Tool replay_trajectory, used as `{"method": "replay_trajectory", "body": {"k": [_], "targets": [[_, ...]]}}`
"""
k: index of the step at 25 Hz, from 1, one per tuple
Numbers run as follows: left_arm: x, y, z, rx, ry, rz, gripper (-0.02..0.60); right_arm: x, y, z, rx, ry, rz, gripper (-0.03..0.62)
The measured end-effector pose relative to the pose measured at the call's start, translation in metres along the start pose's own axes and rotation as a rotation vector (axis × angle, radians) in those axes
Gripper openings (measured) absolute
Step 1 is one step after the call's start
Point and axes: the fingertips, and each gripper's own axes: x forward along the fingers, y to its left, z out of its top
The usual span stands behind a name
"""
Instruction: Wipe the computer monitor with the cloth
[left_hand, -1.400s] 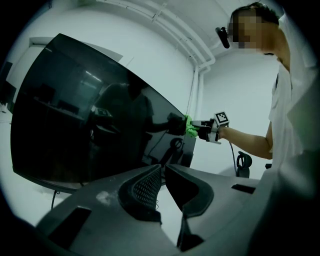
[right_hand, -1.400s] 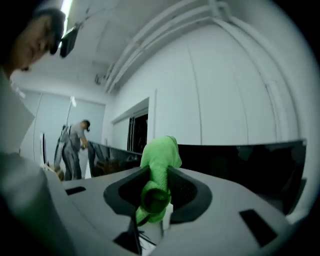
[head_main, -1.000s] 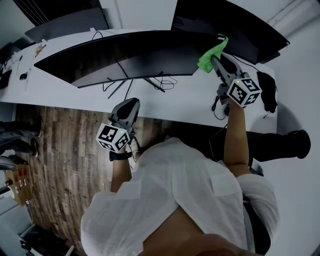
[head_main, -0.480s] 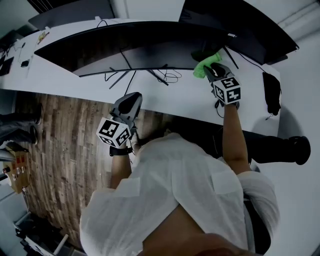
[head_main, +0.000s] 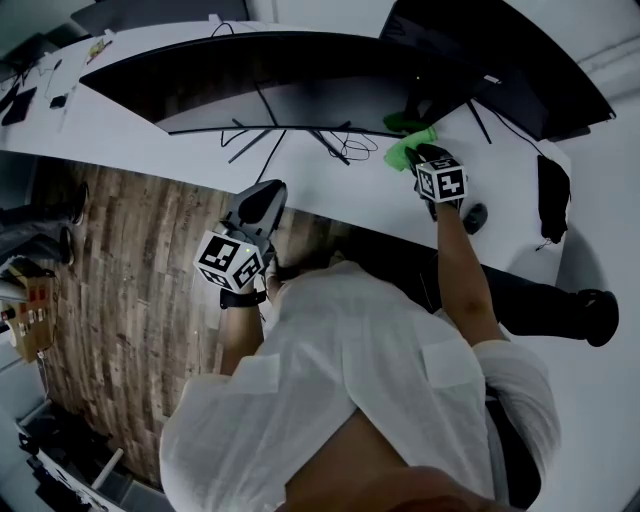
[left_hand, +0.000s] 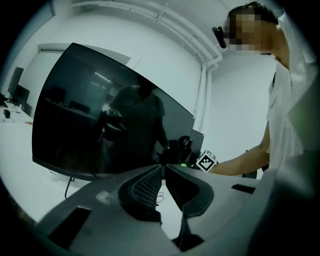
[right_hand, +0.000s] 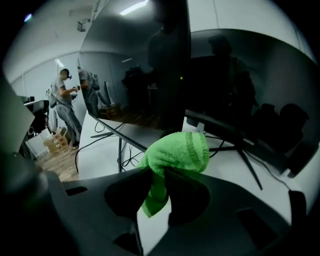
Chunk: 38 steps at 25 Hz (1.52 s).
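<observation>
The right gripper (right_hand: 159, 172) is clamped on the green cloth (right_hand: 181, 150), and its jaws have just been closing further on it. The cloth is held over the white desk (head_main: 370, 195), near the lower edge of the curved monitor (head_main: 300, 95). The left gripper (left_hand: 163, 172) is kept with jaws together and empty, beside the desk's edge.

The left gripper (head_main: 262, 192) sits low in front of the body on the bent left arm (head_main: 237, 338), pointing roughly level, its jaws pressed together with nothing between them. The right arm (head_main: 458, 272) stretches forward almost straight, and the right gripper (head_main: 420, 155) at its end tips downward. Its jaws have just been closing and pinch a fold of the cloth (right_hand: 176, 150), which bunches out past their tips.
</observation>
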Motion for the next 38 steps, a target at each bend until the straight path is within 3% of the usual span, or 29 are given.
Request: {"method": "replay_trajectory", "body": {"k": [4, 11, 27, 38], "targets": [[-0.008, 0.007, -0.001, -0.006, 0.000, 0.015, 0.032, 0.016, 0.022, -0.010, 0.122, 0.023, 0.044, 0.256], [-0.039, 0.025, 0.005, -0.012, -0.013, 0.070, 0.032, 0.039, 0.070, 0.023, 0.163, 0.007, 0.138, 0.256], [-0.132, 0.094, 0.010, -0.044, -0.036, 0.229, 0.032, 0.095, 0.206, 0.088, 0.094, 0.022, 0.309, 0.255], [-0.184, 0.150, 0.018, -0.055, -0.043, 0.271, 0.032, 0.138, 0.297, 0.131, 0.062, 0.031, 0.375, 0.253]]}}
